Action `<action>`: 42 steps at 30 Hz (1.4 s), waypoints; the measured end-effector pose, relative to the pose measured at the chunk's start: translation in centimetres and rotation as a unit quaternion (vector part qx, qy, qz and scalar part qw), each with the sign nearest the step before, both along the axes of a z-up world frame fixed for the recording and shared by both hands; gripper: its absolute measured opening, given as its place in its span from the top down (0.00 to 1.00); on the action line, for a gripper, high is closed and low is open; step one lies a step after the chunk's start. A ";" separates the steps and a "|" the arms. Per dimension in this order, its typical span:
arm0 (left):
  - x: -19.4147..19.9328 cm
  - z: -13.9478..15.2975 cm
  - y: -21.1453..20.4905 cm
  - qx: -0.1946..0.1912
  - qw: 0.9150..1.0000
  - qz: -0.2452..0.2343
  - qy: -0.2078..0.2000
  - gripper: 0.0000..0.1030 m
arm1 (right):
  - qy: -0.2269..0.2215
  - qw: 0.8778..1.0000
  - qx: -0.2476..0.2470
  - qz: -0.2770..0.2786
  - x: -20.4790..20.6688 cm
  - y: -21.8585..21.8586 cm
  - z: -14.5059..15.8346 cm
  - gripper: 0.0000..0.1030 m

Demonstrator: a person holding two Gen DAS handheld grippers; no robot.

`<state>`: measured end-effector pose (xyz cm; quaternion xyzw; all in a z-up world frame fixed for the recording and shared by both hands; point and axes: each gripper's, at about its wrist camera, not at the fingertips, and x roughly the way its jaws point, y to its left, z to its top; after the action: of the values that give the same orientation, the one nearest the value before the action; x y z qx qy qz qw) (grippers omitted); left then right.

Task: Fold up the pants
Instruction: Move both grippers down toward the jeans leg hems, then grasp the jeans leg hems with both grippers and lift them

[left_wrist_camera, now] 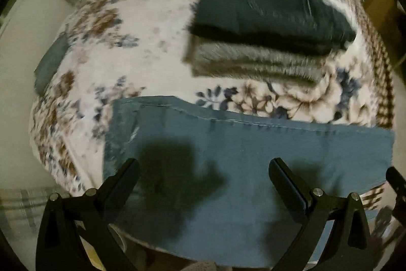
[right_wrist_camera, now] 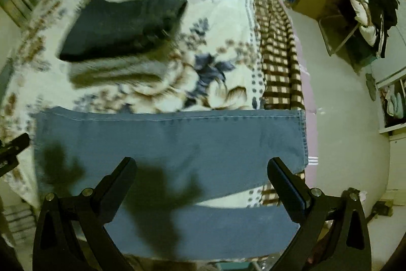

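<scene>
The blue pants (left_wrist_camera: 253, 156) lie flat across the near edge of the flowered blanket (left_wrist_camera: 142, 42), seemingly already folded lengthwise, though blur makes that uncertain. Both the left gripper (left_wrist_camera: 203, 169) and right gripper (right_wrist_camera: 201, 169) hover over them, jaws spread and empty. Cross folds remain. Folded clothes (left_wrist_camera: 266, 24) sit stacked beyond.

Both the left matte-black plastic two-finger gripper (left_wrist_camera: 203, 164) and its right twin (right_wrist_camera: 201, 163) have angular triangular-cutout arms, silver pivot screws and flat dark pads.
</scene>
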<state>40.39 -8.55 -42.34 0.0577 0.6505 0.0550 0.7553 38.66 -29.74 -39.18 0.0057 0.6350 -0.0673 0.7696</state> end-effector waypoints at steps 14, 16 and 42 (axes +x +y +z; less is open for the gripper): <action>6.6 -16.8 -6.2 0.029 0.984 -0.159 0.076 0.00 | 0.131 0.976 -0.058 0.164 7.1 2.2 -22.7 0.00; 6.9 -17.7 -6.2 0.021 0.981 -0.172 0.086 0.00 | 0.137 0.971 -0.050 0.189 8.0 2.2 -24.1 0.00; -1.6 -3.6 0.5 -0.102 0.981 -0.167 -0.014 0.98 | 0.072 0.980 0.007 0.183 5.4 -2.4 -17.0 0.92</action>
<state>38.75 -8.09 -45.92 0.0875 0.6236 -0.1381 0.7645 44.06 -32.14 -56.21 -0.1096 0.6799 0.0788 0.7208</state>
